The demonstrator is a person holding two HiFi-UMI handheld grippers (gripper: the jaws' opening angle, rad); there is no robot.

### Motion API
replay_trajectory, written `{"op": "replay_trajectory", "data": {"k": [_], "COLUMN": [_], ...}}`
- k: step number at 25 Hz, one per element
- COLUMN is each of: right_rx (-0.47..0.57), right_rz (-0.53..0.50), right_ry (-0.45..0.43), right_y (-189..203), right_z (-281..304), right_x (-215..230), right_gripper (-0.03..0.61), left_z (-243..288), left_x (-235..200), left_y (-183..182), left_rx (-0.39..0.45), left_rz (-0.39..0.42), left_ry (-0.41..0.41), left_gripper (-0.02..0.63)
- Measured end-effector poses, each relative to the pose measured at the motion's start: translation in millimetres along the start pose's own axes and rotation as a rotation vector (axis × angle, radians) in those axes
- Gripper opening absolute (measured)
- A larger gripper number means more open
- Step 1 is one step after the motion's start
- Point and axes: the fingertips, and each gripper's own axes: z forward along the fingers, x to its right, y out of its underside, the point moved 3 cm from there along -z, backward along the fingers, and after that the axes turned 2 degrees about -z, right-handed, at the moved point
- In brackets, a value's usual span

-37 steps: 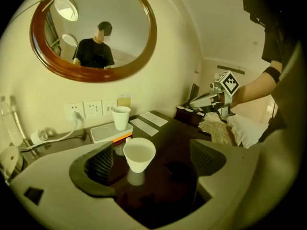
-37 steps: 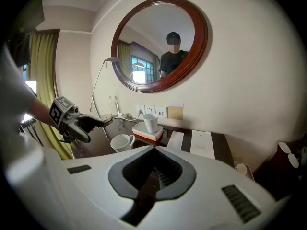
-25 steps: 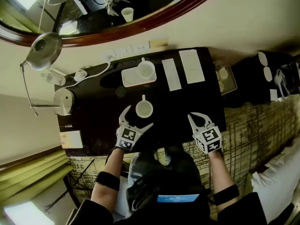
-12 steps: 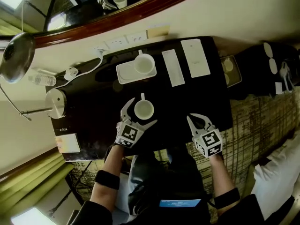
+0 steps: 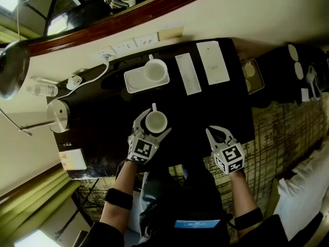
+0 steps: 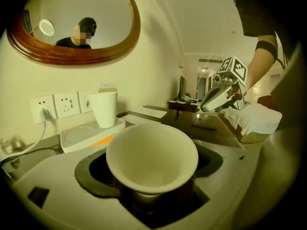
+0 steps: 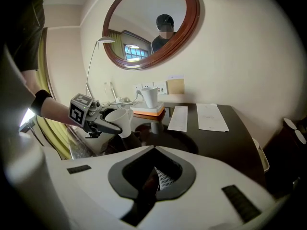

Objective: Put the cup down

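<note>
L tool (image 5: 152, 125) has come fwd and a bit lower over the last sec, and its jaws have just been closing. A sec ago they stood wide w/ the cup (image 5: 156, 121) just ahead of them. Now the cup sits btwn them, and the jaws look pressed on its lower sides, so it's pinching the cup, not just flanking it.

Cup is upright, empty, handle pointing away from the person. It's toward the front of the dark tabletop (image 5: 205, 112), well apart from the tray (image 5: 132, 82) and the 2nd cup (image 5: 155, 71) at the back by the wall. Can't tell if its base is on the tabletop or barely off it.

R tool (image 5: 216, 134) has sunk a little too. Its jaws are pressed together w/ nothing in them, and it hangs near the front edge, apart from the cup.

Meaning for the task, my read: the cup's in the L tool's grip, so it's not put down yet. Jaws have to spread and back off w/o knocking it.
</note>
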Motion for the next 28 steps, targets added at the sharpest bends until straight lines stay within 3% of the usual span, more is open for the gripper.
{"op": "replay_trajectory", "data": {"k": [10,19,28], "right_rx": [0.011,0.066,0.094], "right_rz": [-0.02,-0.106,-0.217], "right_ry": [-0.068,-0.249,-0.407], "right_y": [-10.8,-66.6,-123.8], "right_z": [13.1,50.9,84.9], "right_x": [-20.0,-83.9,-147.9], "right_gripper": [0.002,0.002,0.002], "left_z": [-17.5,-30.5,-22.5], "left_x": [-25.1,-87.2,-142.1], "left_y": [-24.1,-59.2,-89.4], "left_rx": [0.032,0.067,0.092], "left_rz": [-0.055,-0.025,0.02], "left_ry": [-0.092,-0.164,-0.166], "left_gripper": [0.428,0.43,0.43]}}
